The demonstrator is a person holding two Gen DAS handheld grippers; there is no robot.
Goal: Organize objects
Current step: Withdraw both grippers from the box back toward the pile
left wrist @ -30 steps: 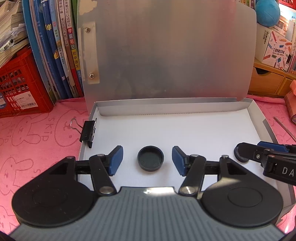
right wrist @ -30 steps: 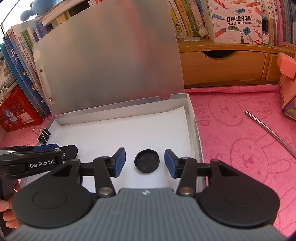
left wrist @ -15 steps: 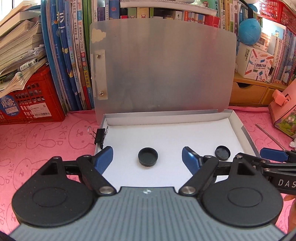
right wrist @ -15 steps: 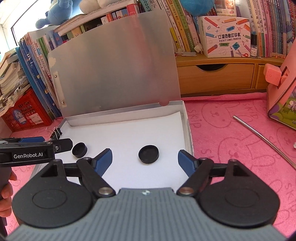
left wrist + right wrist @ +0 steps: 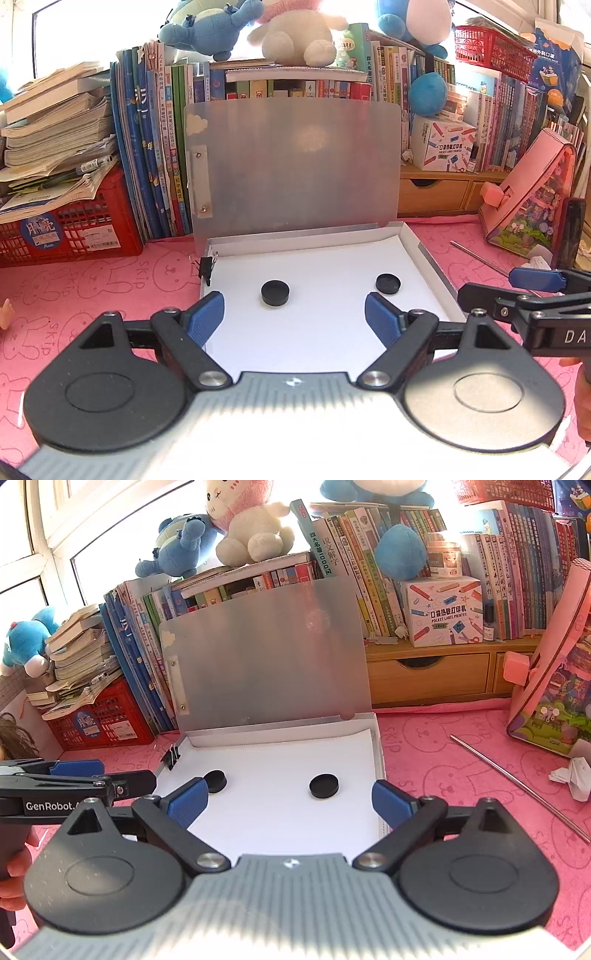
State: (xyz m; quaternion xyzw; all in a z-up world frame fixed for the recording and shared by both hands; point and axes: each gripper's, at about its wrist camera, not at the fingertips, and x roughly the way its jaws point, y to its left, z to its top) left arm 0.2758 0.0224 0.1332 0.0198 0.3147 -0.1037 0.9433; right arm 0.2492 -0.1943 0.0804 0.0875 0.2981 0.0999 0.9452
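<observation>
A pink cloth printed with rabbits (image 5: 110,280) was seen spread over the counter, and on it a shallow grey box lined with white paper (image 5: 430,258) lay open, its frosted grey lid (image 5: 295,166) standing upright against a row of upright books (image 5: 155,155). A black binder clip (image 5: 206,267) was fixed on the box's left rim. A red plastic crate (image 5: 74,229) loaded with stacked paperbacks was set to the left, a wooden drawer unit (image 5: 428,675) behind the box to the right, and a pink cardboard house (image 5: 554,672) further right. A thin metal rod (image 5: 517,779) lay on the cloth between box and house, with crumpled white paper (image 5: 572,775) near it.

The box's low walls were left free in front, and bare white paper was seen around both discs.

Two black round caps were found resting on the paper, well apart: the left black cap (image 5: 275,292) and the right black cap (image 5: 388,283).

The left hand-held gripper (image 5: 294,317) was held wide apart above the near part of the box, nothing gripped between its blue pads (image 5: 207,317). The right hand-held gripper (image 5: 291,805) was seen opening wide, with nothing touched; the right cap lay beyond its fingertips.
</observation>
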